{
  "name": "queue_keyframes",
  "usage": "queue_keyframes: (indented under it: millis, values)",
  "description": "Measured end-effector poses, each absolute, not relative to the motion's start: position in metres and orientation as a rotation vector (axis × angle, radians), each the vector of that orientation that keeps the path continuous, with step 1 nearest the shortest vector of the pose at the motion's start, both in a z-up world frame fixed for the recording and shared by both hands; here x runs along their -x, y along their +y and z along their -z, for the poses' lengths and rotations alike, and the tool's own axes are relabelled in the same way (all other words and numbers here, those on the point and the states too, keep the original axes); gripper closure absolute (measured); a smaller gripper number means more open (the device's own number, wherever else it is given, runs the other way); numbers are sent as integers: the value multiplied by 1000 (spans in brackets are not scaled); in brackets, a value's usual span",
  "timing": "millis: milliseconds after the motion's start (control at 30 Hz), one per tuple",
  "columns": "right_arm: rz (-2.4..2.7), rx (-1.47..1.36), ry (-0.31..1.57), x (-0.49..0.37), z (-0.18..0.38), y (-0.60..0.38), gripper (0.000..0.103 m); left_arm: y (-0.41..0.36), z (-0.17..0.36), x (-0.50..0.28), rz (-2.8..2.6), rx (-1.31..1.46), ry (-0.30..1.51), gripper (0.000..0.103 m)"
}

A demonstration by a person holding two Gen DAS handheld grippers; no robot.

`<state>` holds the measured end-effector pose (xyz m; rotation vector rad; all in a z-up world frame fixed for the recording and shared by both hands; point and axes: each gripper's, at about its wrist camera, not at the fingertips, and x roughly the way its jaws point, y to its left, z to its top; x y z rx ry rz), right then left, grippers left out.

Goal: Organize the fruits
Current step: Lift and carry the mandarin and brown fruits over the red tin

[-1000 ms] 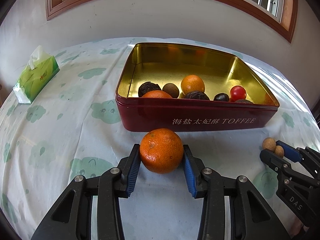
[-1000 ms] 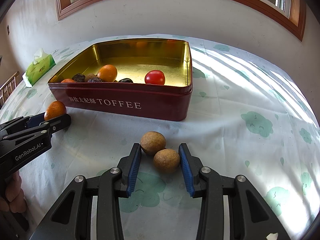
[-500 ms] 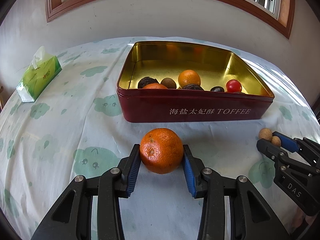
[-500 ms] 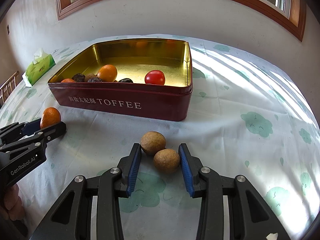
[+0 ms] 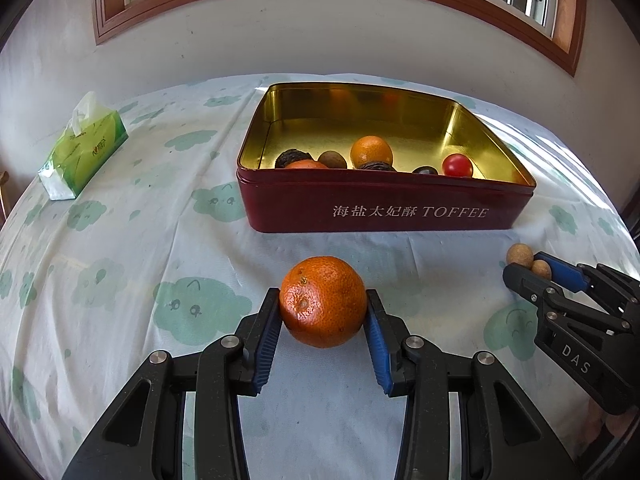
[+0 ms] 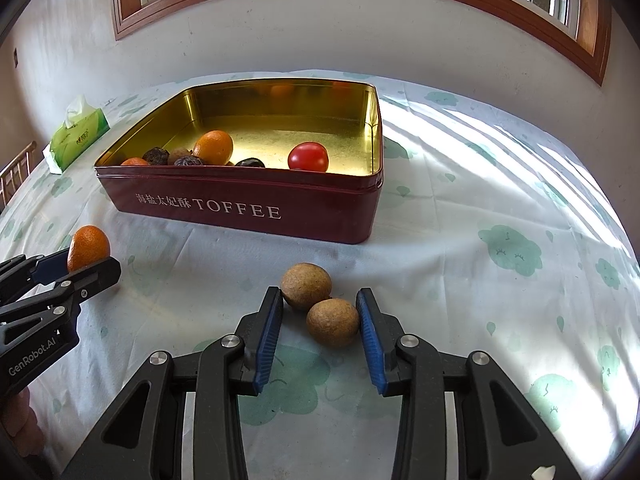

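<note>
Clamping a mandarin (image 5: pixel 323 307) between both blue pads, left gripper (image 5: pixel 322 334) holds it in front of the red toffee tin (image 5: pixel 384 208). Right gripper (image 6: pixel 319 328) brackets two brown longans (image 6: pixel 319 307) on the tablecloth (image 6: pixel 480 280); pads touching, grip unclear. Tissue pack (image 5: pixel 82 148) far left.
</note>
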<state>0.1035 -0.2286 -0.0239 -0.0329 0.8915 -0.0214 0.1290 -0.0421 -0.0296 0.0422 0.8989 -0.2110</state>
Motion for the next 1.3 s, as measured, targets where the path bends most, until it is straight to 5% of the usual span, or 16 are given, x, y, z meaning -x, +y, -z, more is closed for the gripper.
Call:
queue_keyframes:
  millis: [1300]
  values:
    - [-50, 26, 758, -93, -46, -210, 68, -23, -30, -117, 210, -3, 778, 61]
